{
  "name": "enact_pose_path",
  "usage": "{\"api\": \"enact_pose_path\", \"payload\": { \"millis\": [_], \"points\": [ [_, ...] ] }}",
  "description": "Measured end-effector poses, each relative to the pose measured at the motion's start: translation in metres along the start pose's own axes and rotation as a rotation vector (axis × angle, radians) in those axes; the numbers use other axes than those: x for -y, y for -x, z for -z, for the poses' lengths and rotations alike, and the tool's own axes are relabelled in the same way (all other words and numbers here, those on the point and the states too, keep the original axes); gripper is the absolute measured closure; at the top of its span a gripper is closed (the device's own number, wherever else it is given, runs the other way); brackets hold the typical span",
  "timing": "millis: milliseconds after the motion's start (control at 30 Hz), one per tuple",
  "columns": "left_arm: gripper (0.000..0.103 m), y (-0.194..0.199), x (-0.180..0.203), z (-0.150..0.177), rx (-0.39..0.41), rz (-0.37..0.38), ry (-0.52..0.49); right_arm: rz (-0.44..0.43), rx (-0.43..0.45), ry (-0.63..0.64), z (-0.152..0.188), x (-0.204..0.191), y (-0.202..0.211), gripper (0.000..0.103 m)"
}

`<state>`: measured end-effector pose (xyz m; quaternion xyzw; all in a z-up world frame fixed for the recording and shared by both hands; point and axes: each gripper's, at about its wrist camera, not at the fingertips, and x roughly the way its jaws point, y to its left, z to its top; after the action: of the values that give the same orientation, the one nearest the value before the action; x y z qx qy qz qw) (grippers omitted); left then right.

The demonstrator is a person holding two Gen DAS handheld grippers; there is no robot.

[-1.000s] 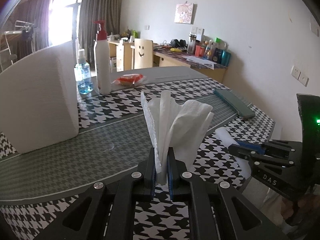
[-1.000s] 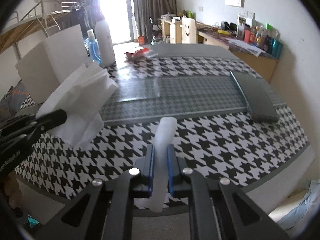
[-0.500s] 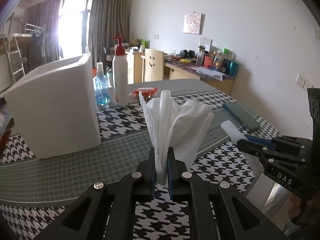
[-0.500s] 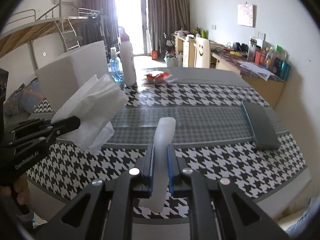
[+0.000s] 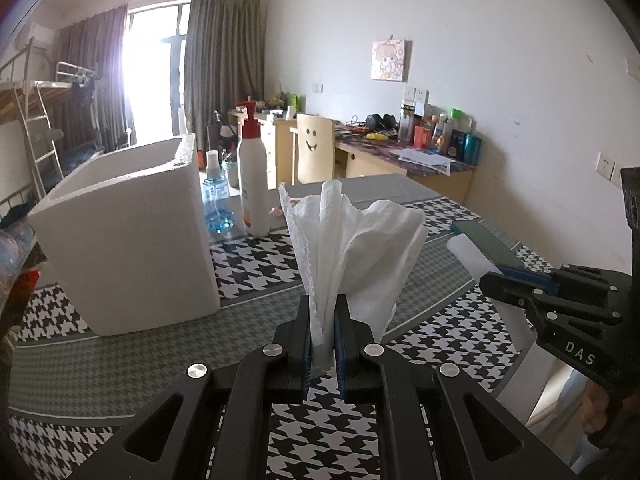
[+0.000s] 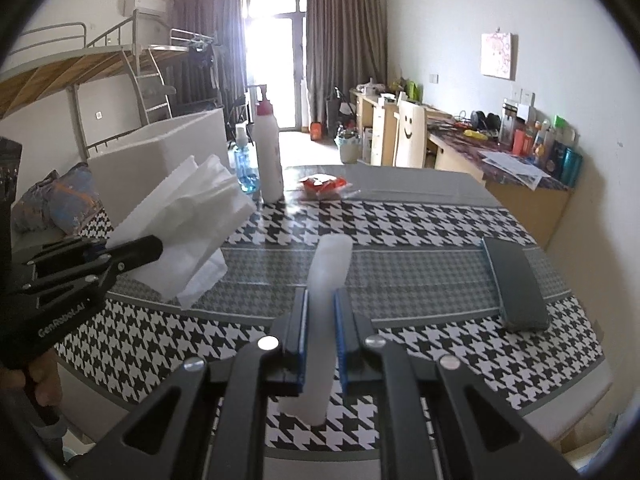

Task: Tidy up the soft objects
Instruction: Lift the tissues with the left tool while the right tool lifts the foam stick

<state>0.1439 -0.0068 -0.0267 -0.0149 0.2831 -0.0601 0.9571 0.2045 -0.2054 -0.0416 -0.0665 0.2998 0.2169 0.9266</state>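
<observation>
My left gripper [image 5: 323, 312] is shut on a bunch of white tissues [image 5: 352, 240] and holds it above the houndstooth table. The tissues also show in the right wrist view [image 6: 188, 224], with the left gripper [image 6: 132, 250] at the left. My right gripper [image 6: 320, 308] is shut on a white foam roll [image 6: 326, 280], also held above the table; it shows in the left wrist view [image 5: 472, 258] at the right. A white foam box [image 5: 128, 240] with an open top stands on the table to the left, beyond the tissues.
A white pump bottle [image 5: 253, 184] and a blue sanitizer bottle [image 5: 216, 200] stand behind the box. A red packet [image 6: 324, 185] lies at the far side. A dark grey flat case [image 6: 516, 280] lies at the right. The table edge [image 6: 560, 396] is near.
Both grippers have risen and tilted up with their loads, so the foam box's open top and more of the room now show. Both grips are unchanged.
</observation>
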Motion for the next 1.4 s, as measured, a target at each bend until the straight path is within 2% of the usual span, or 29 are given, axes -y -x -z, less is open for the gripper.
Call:
{"api": "enact_pose_path", "payload": {
  "millis": [700, 1133, 1400],
  "points": [
    [0.093, 0.011, 0.0, -0.011, 0.044, -0.026, -0.02, -0.051, 0.057, -0.018, -0.014, -0.001, 0.004, 0.087],
    [0.093, 0.016, -0.001, -0.026, 0.07, -0.041, -0.036, -0.023, 0.11, 0.023, -0.023, -0.004, 0.008, 0.087],
    [0.093, 0.021, -0.006, -0.04, 0.09, -0.045, -0.045, -0.041, 0.128, 0.009, -0.037, -0.004, 0.008, 0.087]
  ]
}}
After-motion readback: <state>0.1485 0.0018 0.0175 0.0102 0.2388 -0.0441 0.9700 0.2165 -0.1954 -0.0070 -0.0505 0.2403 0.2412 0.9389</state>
